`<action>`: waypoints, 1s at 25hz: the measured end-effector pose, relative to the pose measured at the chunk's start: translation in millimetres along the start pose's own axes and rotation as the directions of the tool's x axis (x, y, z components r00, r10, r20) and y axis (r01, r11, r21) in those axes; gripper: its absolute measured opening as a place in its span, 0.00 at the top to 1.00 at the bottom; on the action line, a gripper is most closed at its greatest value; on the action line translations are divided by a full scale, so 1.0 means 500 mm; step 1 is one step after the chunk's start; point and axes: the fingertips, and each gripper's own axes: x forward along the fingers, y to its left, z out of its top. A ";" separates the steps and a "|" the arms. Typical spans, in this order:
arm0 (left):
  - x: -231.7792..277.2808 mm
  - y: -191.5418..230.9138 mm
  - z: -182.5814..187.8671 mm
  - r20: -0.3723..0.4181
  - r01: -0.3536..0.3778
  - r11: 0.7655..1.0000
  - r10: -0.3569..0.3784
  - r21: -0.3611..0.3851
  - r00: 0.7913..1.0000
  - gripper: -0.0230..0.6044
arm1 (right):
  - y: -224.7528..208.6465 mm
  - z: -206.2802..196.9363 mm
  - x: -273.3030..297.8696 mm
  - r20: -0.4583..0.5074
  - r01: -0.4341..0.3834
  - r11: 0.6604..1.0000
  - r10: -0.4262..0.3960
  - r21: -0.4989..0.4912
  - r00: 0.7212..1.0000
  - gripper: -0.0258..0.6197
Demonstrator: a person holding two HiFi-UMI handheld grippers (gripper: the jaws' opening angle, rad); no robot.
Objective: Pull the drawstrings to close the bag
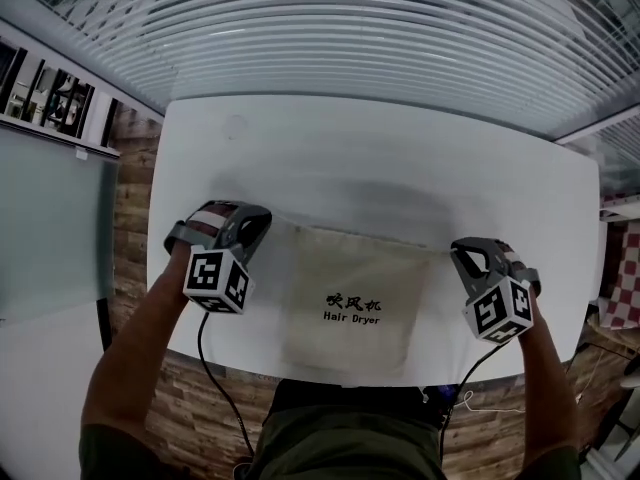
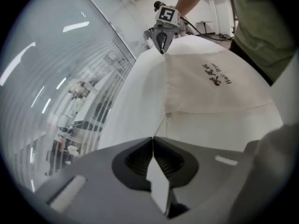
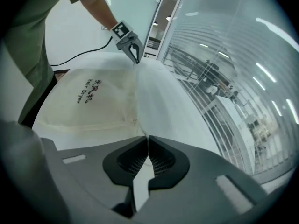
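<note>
One white desk (image 1: 380, 148). One cream cloth bag (image 1: 350, 278) lies flat on it, at the middle of the near edge, with black print reading "Hair Dryer" and its mouth on the far side, still wide.

Two grippers:
- The left gripper (image 2: 153, 139) is closed on one thin drawstring (image 2: 161, 125) running from the bag's far left corner.
- The right gripper (image 3: 147, 139) is closed at the far right corner. No cord can be made out there.

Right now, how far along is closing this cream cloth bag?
Done: the left gripper and right gripper sit shut at the cream cloth bag's top corners. In hand: a thin drawstring runs into the left one; the right's string is unclear. Left: pulling; the mouth is ungathered.
</note>
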 end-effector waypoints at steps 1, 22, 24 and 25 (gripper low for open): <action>-0.023 0.008 0.005 0.001 -0.062 0.998 0.062 -0.007 0.998 0.95 | -0.004 0.009 -0.017 0.018 0.038 0.999 -0.038 0.031 0.999 0.94; -0.521 0.214 -0.314 -0.256 -0.661 0.526 0.645 -0.534 0.720 0.96 | -0.114 0.444 -0.283 0.236 0.367 0.764 -0.549 0.530 0.802 0.94; -0.565 0.239 -0.343 -0.281 -0.684 0.457 0.674 -0.568 0.684 0.96 | -0.136 0.450 -0.321 0.236 0.366 0.722 -0.585 0.587 0.776 0.94; -0.580 0.249 -0.353 -0.288 -0.691 0.430 0.685 -0.581 0.669 0.96 | -0.147 0.448 -0.337 0.235 0.362 0.701 -0.601 0.615 0.764 0.94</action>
